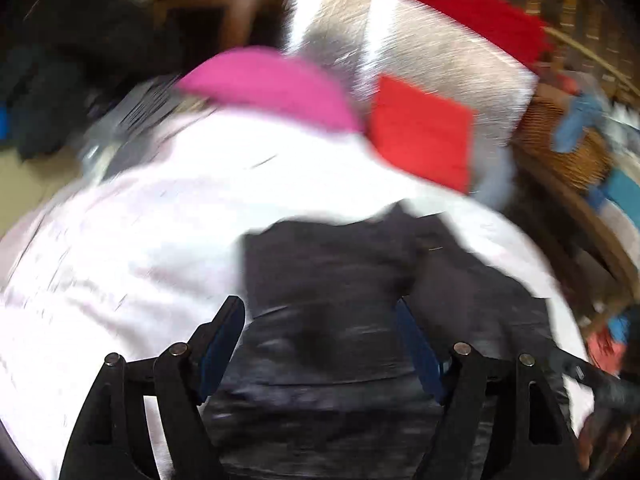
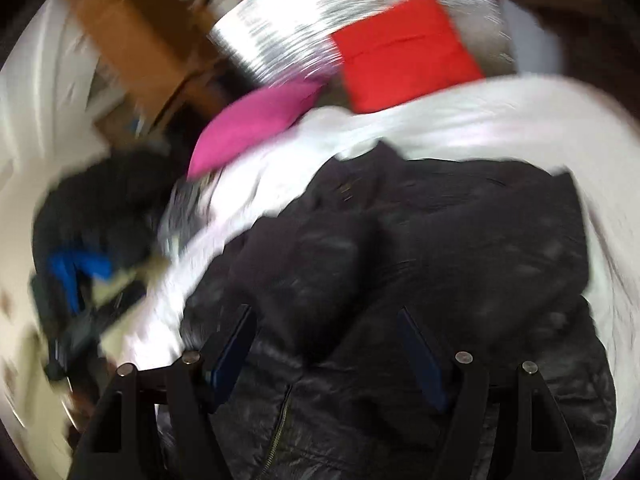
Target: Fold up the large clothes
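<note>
A white bedsheet (image 1: 120,240) fills mid-frame in both views. On it, lower centre, lies the crumpled black shiny padded jacket (image 2: 420,248). The left gripper (image 1: 320,344) and right gripper (image 2: 328,344) hover over it, jaws apart, empty. A grab in this blur could pinch sheet along with jacket. Only the right view shows the jacket's zipper (image 2: 280,428); only the left shows a wicker basket (image 1: 568,148), right edge.

Right wrist view, motion-blurred. Right gripper (image 2: 326,320) at 6 o'clock, jaws apart, nothing pinched between pads. Black jacket (image 2: 420,260) rumpled beneath, zipper (image 2: 280,424) near 7 o'clock. White sheet (image 2: 460,120) underneath. Pink cushion (image 2: 256,120) at 11 o'clock; red cushion (image 2: 404,52) at 12–1 o'clock. Dark clothes pile (image 2: 100,208) at 9 o'clock.
</note>
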A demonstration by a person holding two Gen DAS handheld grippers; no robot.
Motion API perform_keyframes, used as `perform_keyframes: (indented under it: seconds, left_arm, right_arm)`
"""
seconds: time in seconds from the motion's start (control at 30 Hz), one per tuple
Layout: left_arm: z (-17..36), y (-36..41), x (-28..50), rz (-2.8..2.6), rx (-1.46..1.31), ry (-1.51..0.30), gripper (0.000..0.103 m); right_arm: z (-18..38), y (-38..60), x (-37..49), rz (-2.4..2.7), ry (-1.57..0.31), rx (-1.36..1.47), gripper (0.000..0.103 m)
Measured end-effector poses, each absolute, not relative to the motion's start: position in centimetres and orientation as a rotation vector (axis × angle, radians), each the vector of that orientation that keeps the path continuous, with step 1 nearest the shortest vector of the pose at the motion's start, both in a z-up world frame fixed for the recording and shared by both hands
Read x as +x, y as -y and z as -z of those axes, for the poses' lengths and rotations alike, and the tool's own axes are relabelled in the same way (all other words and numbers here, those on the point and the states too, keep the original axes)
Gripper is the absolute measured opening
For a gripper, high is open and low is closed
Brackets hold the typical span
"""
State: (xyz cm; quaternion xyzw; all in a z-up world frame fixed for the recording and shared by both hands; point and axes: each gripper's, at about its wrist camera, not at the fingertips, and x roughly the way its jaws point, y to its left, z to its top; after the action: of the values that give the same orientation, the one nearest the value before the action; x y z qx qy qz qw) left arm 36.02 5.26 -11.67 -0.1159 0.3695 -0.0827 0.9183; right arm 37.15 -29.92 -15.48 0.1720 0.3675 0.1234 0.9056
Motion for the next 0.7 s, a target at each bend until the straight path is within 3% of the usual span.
perform_keyframes:
  seconds: [0.3,0.53,0.7]
  left_arm:
    - [16.6,-4.1,37.3,0.13,-0.135,-0.989,0.069]
    - [16.8,-3.5,37.5,0.136,-0.126,-1.007,0.069]
    - [17.2,-3.7,38.4,0.128,-0.109,-1.017,0.069]
  right_arm:
    - [18.7,22.9,40.0,0.015,-0.818,-0.021,0.076]
    - [19.1,32.7,38.6,0.113,-0.756,0.556,0.077]
    - [20.5,35.2,38.1,0.091,-0.8,0.709,0.077]
